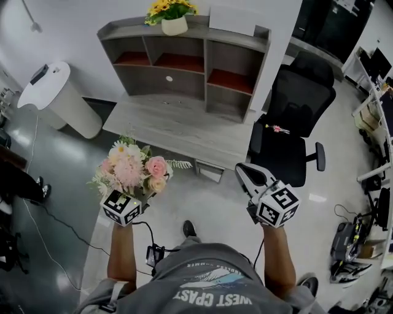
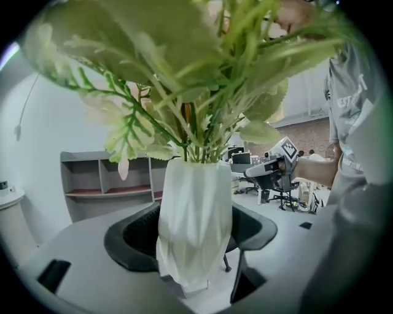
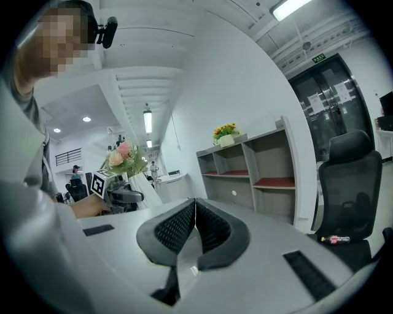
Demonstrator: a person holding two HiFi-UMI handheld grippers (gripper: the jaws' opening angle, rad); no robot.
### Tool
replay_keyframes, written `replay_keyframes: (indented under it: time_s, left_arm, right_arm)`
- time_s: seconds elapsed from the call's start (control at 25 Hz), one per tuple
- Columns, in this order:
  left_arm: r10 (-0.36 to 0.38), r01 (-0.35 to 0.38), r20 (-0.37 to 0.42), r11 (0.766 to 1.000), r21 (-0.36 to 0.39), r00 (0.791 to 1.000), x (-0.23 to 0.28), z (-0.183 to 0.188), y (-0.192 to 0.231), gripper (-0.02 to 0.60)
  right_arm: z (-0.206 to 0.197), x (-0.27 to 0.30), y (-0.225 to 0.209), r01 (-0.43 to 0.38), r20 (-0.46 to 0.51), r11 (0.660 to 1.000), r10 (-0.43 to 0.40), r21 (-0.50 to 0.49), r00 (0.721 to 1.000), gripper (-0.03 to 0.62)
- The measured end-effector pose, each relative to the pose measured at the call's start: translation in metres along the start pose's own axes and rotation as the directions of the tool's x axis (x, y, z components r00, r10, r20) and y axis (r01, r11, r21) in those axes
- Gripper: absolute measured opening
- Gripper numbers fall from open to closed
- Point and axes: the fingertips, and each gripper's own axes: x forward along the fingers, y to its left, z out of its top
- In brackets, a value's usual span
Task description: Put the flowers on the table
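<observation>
The left gripper [image 2: 193, 238] is clamped on the white faceted vase [image 2: 195, 190], its jaws pressed to the lower sides. This grip holds the vase upright, so the pink flowers [image 1: 132, 168] rise clear above the gripper, carried in the air short of any surface. The right gripper [image 3: 195, 211] has its jaws pressed together on nothing, probably left free to steady the vase at set-down. Ahead lies the grey desk [image 1: 178, 126], its front part bare and the likely landing spot. Beyond it, the shelf unit [image 1: 184, 67] carries a pot of yellow flowers [image 1: 171, 13], and a black office chair [image 1: 298, 116] stands at the right
</observation>
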Motion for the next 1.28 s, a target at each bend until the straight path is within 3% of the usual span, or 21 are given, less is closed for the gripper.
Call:
replay_keyframes:
  time_s: [0.72, 0.96, 1.28]
  left_arm:
    - [-0.18, 0.178, 0.033, 0.983, 0.052, 0.983, 0.032, 0.005, 0.038, 0.348]
    - [-0.221, 0.218, 0.041, 0.974, 0.061, 0.975, 0.037, 0.0, 0.048, 0.348]
    - [-0.24, 0.238, 0.042, 0.97, 0.055, 0.97, 0.061, 0.001, 0.059, 0.348]
  right_arm:
    - [0.005, 0.016, -0.006, 0.18, 0.029, 0.984, -0.18, 0.003, 0.983, 0.028]
    - [0.006, 0.03, 0.001, 0.197, 0.026, 0.98, -0.197, -0.007, 0.98, 0.028]
    - [0.016, 0.046, -0.027, 0.213, 0.026, 0.977, -0.213, -0.013, 0.977, 0.028]
